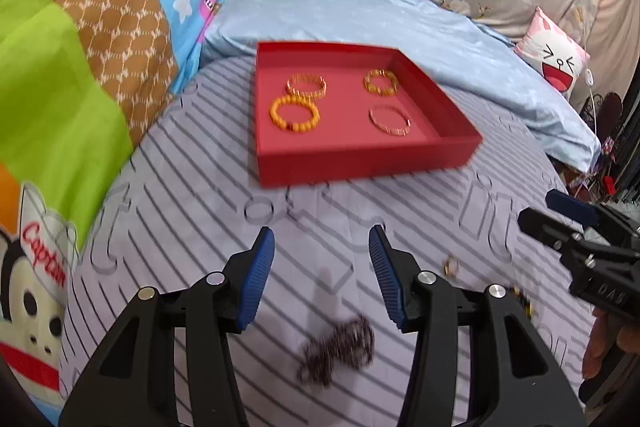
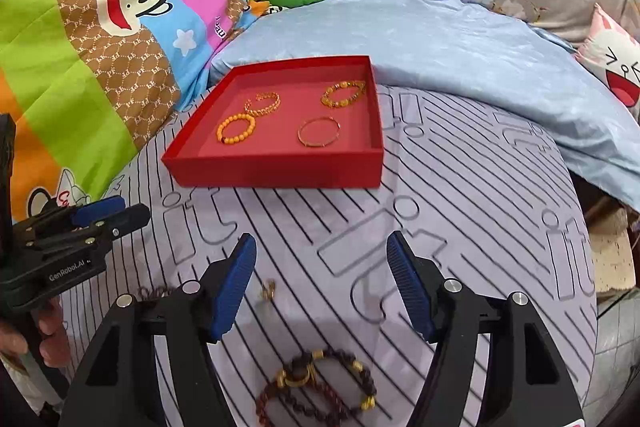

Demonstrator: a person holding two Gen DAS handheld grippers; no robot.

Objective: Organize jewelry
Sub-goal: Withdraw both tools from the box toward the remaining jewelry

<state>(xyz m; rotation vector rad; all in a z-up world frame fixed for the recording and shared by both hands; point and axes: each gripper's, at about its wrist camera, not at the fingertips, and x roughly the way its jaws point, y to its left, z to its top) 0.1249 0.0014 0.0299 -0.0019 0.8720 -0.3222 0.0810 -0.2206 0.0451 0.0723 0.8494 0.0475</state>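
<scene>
A red tray (image 1: 360, 163) (image 2: 276, 169) sits on the striped bed and holds several bracelets: an orange bead one (image 1: 294, 113) (image 2: 236, 128), a thin gold bangle (image 1: 390, 121) (image 2: 319, 132) and two gold-brown ones behind. My left gripper (image 1: 322, 279) is open and empty above a dark bead necklace (image 1: 340, 351). My right gripper (image 2: 322, 283) is open and empty above dark bead bracelets with gold charms (image 2: 320, 387). A small gold ring (image 2: 269, 289) (image 1: 451, 265) lies loose between the grippers. The right gripper shows at the right edge of the left wrist view (image 1: 560, 223).
A colourful monkey-print quilt (image 1: 80, 67) rises on the left. A pale blue duvet (image 1: 400, 23) and floral pillows lie behind the tray. A pink cartoon cushion (image 1: 554, 55) is far right. The bed's edge drops off at the right (image 2: 600, 267).
</scene>
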